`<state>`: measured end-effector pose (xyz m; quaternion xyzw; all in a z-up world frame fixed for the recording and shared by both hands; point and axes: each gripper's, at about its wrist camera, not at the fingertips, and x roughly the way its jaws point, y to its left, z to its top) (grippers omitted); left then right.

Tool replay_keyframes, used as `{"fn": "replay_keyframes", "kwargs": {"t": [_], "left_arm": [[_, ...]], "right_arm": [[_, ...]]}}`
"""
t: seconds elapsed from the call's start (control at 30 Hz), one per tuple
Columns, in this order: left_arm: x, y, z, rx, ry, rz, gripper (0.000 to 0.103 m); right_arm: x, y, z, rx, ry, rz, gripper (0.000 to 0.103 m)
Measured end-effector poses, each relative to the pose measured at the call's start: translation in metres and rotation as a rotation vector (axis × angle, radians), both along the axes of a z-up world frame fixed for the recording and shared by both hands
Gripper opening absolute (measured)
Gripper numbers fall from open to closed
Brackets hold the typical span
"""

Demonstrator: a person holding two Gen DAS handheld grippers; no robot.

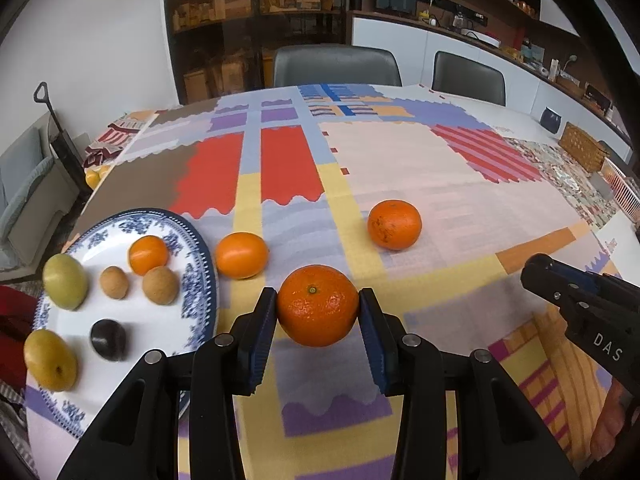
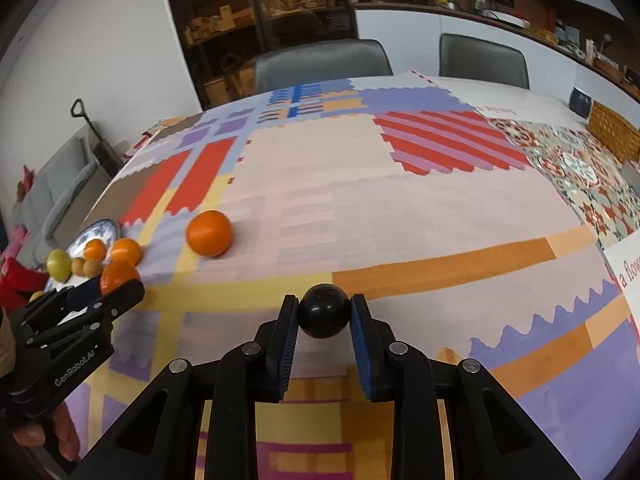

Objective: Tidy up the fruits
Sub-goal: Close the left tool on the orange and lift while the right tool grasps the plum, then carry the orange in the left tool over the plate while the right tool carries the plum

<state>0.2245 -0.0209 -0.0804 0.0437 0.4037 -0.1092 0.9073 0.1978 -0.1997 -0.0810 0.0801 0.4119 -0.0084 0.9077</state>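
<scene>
My left gripper (image 1: pixel 317 297) is shut on a mandarin (image 1: pixel 318 312), held just above the patchwork cloth beside a blue-and-white plate (image 1: pixel 199 258). The plate holds several fruits: a small orange (image 1: pixel 148 255), two brown ones, a green one, a yellow one and a dark plum (image 1: pixel 108 339). Two oranges lie loose on the cloth, one (image 1: pixel 241 255) by the plate's rim and one (image 1: pixel 394 224) farther right. My right gripper (image 2: pixel 324 304) is shut on a black round fruit (image 2: pixel 323 314) at the near edge. The left gripper (image 2: pixel 116 292) shows at the left of the right wrist view.
Two grey chairs (image 1: pixel 336 65) stand behind the table's far edge. A wicker basket (image 1: pixel 582 148), a dark cup (image 1: pixel 550 119) and a white crate (image 1: pixel 624 192) sit at the far right. A hand (image 2: pixel 60 432) holds the left gripper's handle. The table drops off left of the plate.
</scene>
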Motion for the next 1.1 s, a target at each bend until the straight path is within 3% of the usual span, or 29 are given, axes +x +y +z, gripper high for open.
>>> {"fn": "replay_keyframes", "kwargs": {"t": [0.53, 1.1], "left_arm": [[-0.055, 0.037, 0.038, -0.046, -0.059, 0.068, 0.04], [-0.09, 0.091, 0.046, -0.044, -0.083, 0.192, 0.04]], "right_arm": [[-0.033, 0.044, 0.038, -0.001, -0.079, 0.161, 0.027], [-0.051, 0.104, 0.06, -0.02, -0.131, 0.342, 0.027]]}}
